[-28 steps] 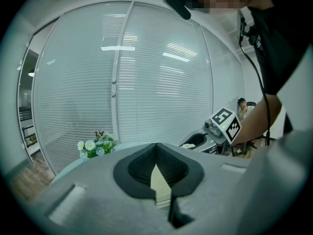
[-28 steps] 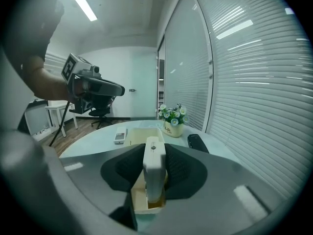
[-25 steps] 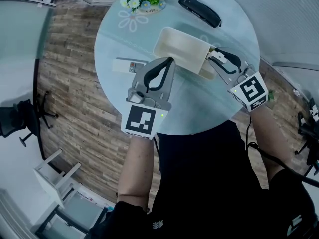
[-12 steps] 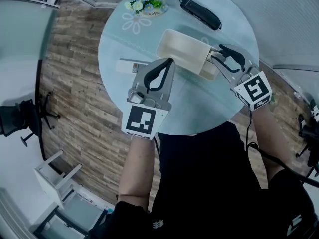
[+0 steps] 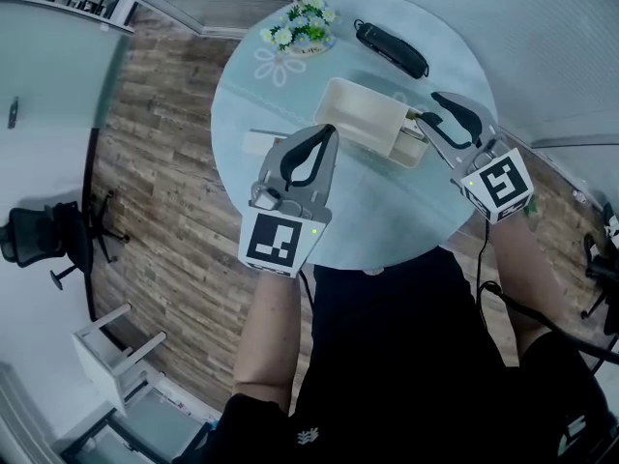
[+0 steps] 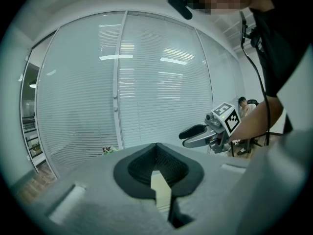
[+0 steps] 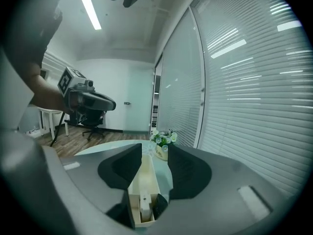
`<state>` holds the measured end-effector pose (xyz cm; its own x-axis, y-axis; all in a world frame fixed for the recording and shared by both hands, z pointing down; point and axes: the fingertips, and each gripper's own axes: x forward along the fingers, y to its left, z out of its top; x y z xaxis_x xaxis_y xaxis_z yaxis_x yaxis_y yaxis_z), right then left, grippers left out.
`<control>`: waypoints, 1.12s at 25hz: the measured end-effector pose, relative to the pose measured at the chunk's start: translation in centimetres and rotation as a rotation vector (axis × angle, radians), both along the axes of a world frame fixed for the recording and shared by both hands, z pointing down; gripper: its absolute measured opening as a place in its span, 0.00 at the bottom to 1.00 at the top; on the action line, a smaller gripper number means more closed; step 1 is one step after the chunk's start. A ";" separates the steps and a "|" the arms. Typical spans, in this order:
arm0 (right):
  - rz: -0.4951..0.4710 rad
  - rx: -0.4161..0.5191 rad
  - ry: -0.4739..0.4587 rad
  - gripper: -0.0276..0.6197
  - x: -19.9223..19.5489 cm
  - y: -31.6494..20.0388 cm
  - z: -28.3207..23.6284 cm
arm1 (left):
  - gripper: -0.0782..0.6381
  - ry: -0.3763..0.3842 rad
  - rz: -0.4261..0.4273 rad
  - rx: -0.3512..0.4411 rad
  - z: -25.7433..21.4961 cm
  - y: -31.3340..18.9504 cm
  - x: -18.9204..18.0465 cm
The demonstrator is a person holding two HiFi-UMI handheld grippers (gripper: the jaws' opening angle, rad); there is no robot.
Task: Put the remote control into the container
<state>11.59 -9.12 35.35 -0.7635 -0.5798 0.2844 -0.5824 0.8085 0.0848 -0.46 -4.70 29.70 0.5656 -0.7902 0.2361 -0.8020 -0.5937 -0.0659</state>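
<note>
– Where's the remote control [image 7: 145, 203]?
– Inside the cream container [image 5: 360, 112], at the end nearest the right gripper [image 5: 427, 106]. In the right gripper view it shows as a white bar lying along the bottom of the box, close to the end wall.
– Is that gripper gripping it?
– No. Its fingers are apart and have just been opening. Nothing is between them; the remote control and the container show lower down, past the fingertips.
– And the left gripper [image 5: 325, 131]?
– Its fingers are together with nothing between them. In the head view it hangs over the near left part of the round glass worktop [image 5: 387, 211], with its tips just beside the container's long near side.
– Where does the container sit?
– Near the middle of the worktop, lying at a slant.
– What else is on the worktop?
– A small pot of flowers [image 5: 303, 25] at the far edge, and a long black object [image 5: 392, 48] near it, to the right. A flat white piece [image 5: 256, 143] lies to the left of the container, partly hidden behind the left gripper.
</note>
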 end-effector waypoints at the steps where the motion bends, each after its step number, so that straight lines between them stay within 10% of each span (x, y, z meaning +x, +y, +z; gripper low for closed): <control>1: 0.002 0.007 -0.004 0.31 0.0 0.1 -0.6 | 0.11 0.002 0.003 0.004 -0.5 0.2 0.0; 12: 0.055 0.006 -0.102 0.31 -0.8 2.0 -4.7 | 0.11 0.048 -0.020 0.042 -3.5 1.3 -4.5; 28: 0.090 0.043 -0.149 0.31 -12.6 3.9 -9.1 | 0.11 -0.022 0.068 0.041 -4.3 -0.2 -17.8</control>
